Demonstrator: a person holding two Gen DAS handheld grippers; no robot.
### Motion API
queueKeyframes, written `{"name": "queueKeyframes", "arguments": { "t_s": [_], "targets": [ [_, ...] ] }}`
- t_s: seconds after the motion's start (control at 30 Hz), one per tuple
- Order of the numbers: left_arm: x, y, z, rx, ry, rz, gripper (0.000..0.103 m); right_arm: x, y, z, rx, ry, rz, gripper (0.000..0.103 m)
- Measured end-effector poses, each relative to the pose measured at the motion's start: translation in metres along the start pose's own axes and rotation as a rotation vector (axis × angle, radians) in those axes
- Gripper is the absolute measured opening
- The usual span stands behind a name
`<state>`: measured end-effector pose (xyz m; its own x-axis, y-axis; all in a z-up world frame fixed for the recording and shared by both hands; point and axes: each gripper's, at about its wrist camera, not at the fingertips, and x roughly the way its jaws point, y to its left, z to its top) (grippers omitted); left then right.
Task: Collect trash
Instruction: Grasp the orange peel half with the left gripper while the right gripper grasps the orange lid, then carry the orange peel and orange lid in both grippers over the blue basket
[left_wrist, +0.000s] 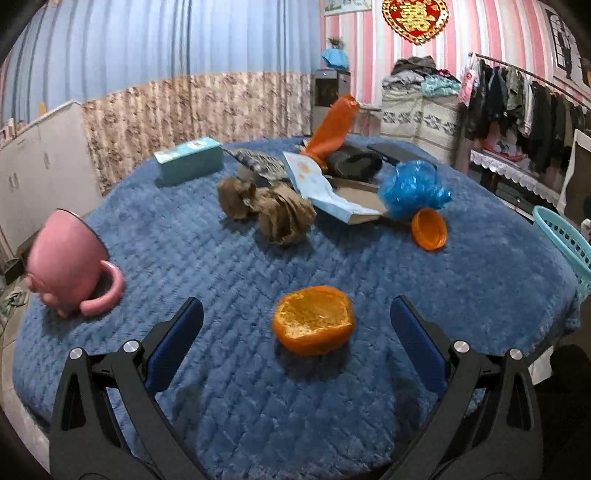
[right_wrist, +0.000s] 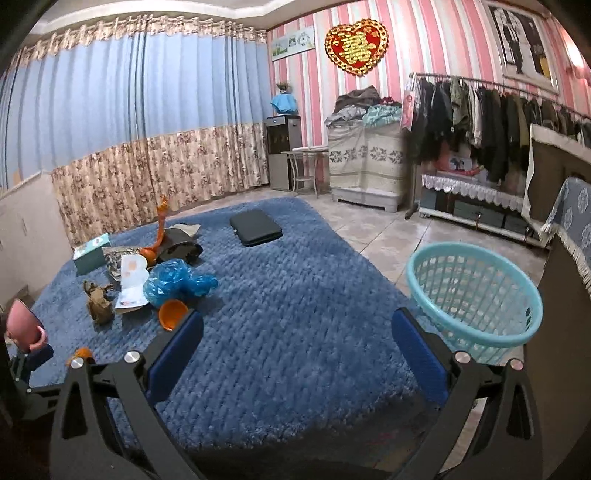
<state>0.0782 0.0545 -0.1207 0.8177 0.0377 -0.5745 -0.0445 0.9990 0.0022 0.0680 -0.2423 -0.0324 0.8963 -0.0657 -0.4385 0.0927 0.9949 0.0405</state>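
Note:
An orange peel (left_wrist: 313, 319) lies on the blue quilted cover (left_wrist: 221, 266), just ahead of my open left gripper (left_wrist: 296, 325) and between its blue pads. Beyond it sit crumpled brown paper (left_wrist: 267, 208), a torn light-blue box (left_wrist: 325, 188), a blue plastic bag (left_wrist: 412, 188), an orange cap (left_wrist: 429, 229) and an orange bag (left_wrist: 332, 127). My right gripper (right_wrist: 297, 332) hangs open over bare cover. The turquoise basket (right_wrist: 476, 291) stands off its right side. The same trash pile shows at left: blue bag (right_wrist: 177, 282), orange cap (right_wrist: 171, 314), brown paper (right_wrist: 99, 302).
A pink mug (left_wrist: 70, 264) lies tipped at the left edge. A teal tissue box (left_wrist: 190, 158) and a dark flat case (right_wrist: 255, 227) rest further back. Tiled floor, a clothes rack (right_wrist: 491, 122) and a cabinet lie to the right.

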Motion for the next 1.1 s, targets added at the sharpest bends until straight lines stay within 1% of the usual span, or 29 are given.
{"name": "queueKeyframes", "arguments": {
  "t_s": [0.03, 0.1, 0.13, 0.17, 0.2, 0.23, 0.27, 0.37, 0.4, 0.43, 0.53, 0.67, 0.73, 0.83, 0.97, 1.1],
  "targets": [
    [0.003, 0.000, -0.001, 0.002, 0.006, -0.008, 0.090, 0.001, 0.002, 0.000, -0.011, -0.004, -0.006, 0.099],
    [0.011, 0.000, -0.003, -0.008, 0.031, -0.026, 0.079, 0.003, 0.005, 0.000, -0.021, -0.002, -0.023, 0.099],
    [0.013, 0.001, -0.004, -0.015, 0.042, -0.033, 0.076, 0.003, 0.006, 0.000, -0.024, 0.000, -0.021, 0.099],
    [0.016, 0.001, -0.005, -0.019, 0.050, -0.037, 0.068, 0.005, 0.006, 0.000, -0.021, 0.004, 0.003, 0.099],
    [0.019, 0.001, -0.005, -0.023, 0.057, -0.038, 0.065, 0.006, 0.006, 0.000, -0.014, 0.009, 0.033, 0.099],
    [0.019, 0.001, -0.005, -0.021, 0.055, -0.032, 0.064, 0.007, 0.006, 0.000, -0.008, 0.011, 0.030, 0.099],
    [0.021, -0.001, -0.004, -0.010, 0.053, -0.020, 0.061, 0.008, 0.006, 0.000, -0.004, 0.011, 0.026, 0.099],
    [0.024, -0.005, -0.001, 0.015, 0.066, -0.008, 0.042, 0.012, 0.008, 0.001, 0.009, 0.014, 0.037, 0.099],
    [0.024, -0.006, 0.000, 0.024, 0.070, -0.015, 0.038, 0.016, 0.009, 0.001, 0.010, 0.030, 0.043, 0.099],
    [0.024, -0.006, 0.002, 0.030, 0.072, -0.016, 0.036, 0.018, 0.010, 0.001, 0.012, 0.041, 0.043, 0.099],
    [0.023, -0.002, 0.006, 0.025, 0.077, -0.026, 0.033, 0.028, 0.016, 0.001, 0.008, 0.077, 0.077, 0.099],
    [0.021, 0.017, 0.017, -0.006, 0.071, -0.011, 0.033, 0.039, 0.032, 0.002, -0.021, 0.087, 0.093, 0.099],
    [0.020, 0.029, 0.026, -0.019, 0.053, 0.008, 0.033, 0.045, 0.041, 0.001, -0.038, 0.082, 0.105, 0.099],
    [0.019, 0.046, 0.039, -0.039, 0.025, 0.048, 0.033, 0.059, 0.059, 0.000, -0.090, 0.075, 0.153, 0.099],
    [0.020, 0.070, 0.051, -0.067, 0.009, 0.098, 0.033, 0.078, 0.087, -0.001, -0.173, 0.097, 0.195, 0.099],
    [0.020, 0.083, 0.056, -0.076, -0.004, 0.128, 0.033, 0.093, 0.107, -0.009, -0.218, 0.135, 0.216, 0.099]
  ]
}}
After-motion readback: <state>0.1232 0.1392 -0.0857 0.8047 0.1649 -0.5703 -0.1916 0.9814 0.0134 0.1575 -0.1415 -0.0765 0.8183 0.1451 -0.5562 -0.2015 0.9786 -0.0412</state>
